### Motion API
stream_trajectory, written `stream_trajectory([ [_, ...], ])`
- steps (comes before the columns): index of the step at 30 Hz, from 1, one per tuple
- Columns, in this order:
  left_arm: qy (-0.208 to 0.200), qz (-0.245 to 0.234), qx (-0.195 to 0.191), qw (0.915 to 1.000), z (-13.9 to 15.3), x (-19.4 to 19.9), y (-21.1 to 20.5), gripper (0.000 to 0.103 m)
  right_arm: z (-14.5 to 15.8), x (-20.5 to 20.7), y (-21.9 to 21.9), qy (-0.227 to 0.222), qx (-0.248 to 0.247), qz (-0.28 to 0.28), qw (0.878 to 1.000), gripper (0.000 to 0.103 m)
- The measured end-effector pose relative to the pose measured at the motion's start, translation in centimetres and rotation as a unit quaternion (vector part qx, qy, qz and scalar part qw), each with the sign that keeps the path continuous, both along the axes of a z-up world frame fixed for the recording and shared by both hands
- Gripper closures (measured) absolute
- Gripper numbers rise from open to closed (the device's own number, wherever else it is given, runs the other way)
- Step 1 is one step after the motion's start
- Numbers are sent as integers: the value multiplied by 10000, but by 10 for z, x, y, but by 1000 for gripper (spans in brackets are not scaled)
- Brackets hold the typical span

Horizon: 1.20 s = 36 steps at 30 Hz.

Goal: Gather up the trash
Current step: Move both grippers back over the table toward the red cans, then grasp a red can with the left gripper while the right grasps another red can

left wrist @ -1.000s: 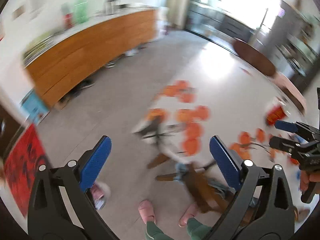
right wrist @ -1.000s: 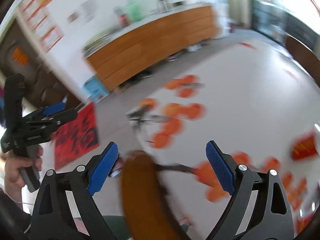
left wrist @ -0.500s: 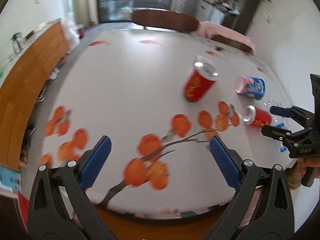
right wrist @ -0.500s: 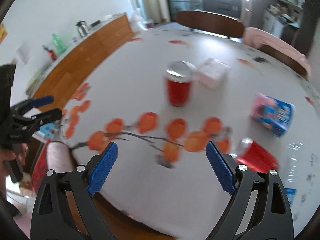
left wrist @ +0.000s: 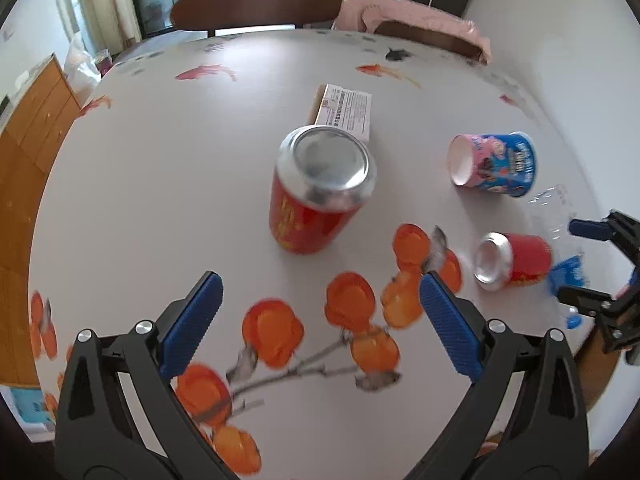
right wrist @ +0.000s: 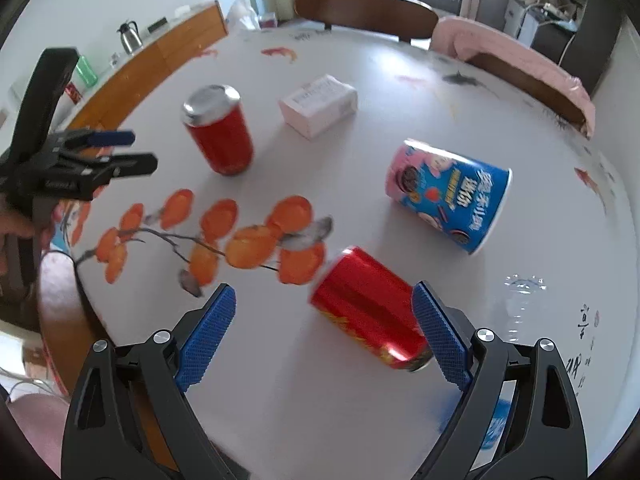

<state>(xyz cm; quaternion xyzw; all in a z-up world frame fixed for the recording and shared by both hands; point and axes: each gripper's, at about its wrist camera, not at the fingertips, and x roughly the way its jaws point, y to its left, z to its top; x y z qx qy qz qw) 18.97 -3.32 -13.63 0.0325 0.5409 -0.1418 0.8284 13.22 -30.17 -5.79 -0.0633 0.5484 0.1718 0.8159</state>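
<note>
An upright red can (left wrist: 320, 196) (right wrist: 219, 130) stands mid-table. A second red can (left wrist: 514, 261) (right wrist: 370, 310) lies on its side. A pink and blue paper cup (left wrist: 494, 164) (right wrist: 446, 196) lies tipped over, and a white box (left wrist: 346, 110) (right wrist: 319, 105) sits behind the upright can. A clear plastic bottle (right wrist: 520, 308) with a blue label lies at the near right, faint. My left gripper (left wrist: 320, 314) is open, just short of the upright can. My right gripper (right wrist: 324, 324) is open, the lying can partly between its fingers, untouched.
The round white table (left wrist: 180, 152) has printed orange fruit and fish. Two wooden chairs (left wrist: 256, 4) stand at its far side, one draped with a pink cloth (left wrist: 416, 12). A wooden sideboard (right wrist: 160, 64) runs along the left wall.
Both views swung from the floor and sideboard onto the table, then closed in on the cans. Both grippers stayed open.
</note>
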Motion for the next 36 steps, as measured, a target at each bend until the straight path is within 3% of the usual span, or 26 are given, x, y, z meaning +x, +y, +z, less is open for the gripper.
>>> stream_trajectory([
  [8,288,61,252,9992,-29,48,-14,7,-35,33,-12,536,20,482,9974,14],
  [15,505,50,-40,9987,-49,73,-22,7,-72,43,-6,963,-95,914,9911,13],
  [17,485,23,-78,9988,-52,74,-25,11,-75,43,-5,930,-48,1033,9903,14],
  [19,493,-66,-36,9988,-55,73,-27,24,-75,43,-5,961,-11,1069,9896,15],
  [21,574,-136,-79,9982,-59,72,-27,29,-76,43,-4,973,5,1115,9890,15],
  [29,562,-308,-3,9979,-61,64,-27,32,-77,31,13,971,-429,1802,9779,17],
  [32,527,-359,-10,9980,-53,55,-26,32,-75,34,10,1092,-359,1557,9811,18],
  [36,429,-266,-107,9987,-42,37,-17,34,-76,43,-6,1443,379,742,9860,23],
])
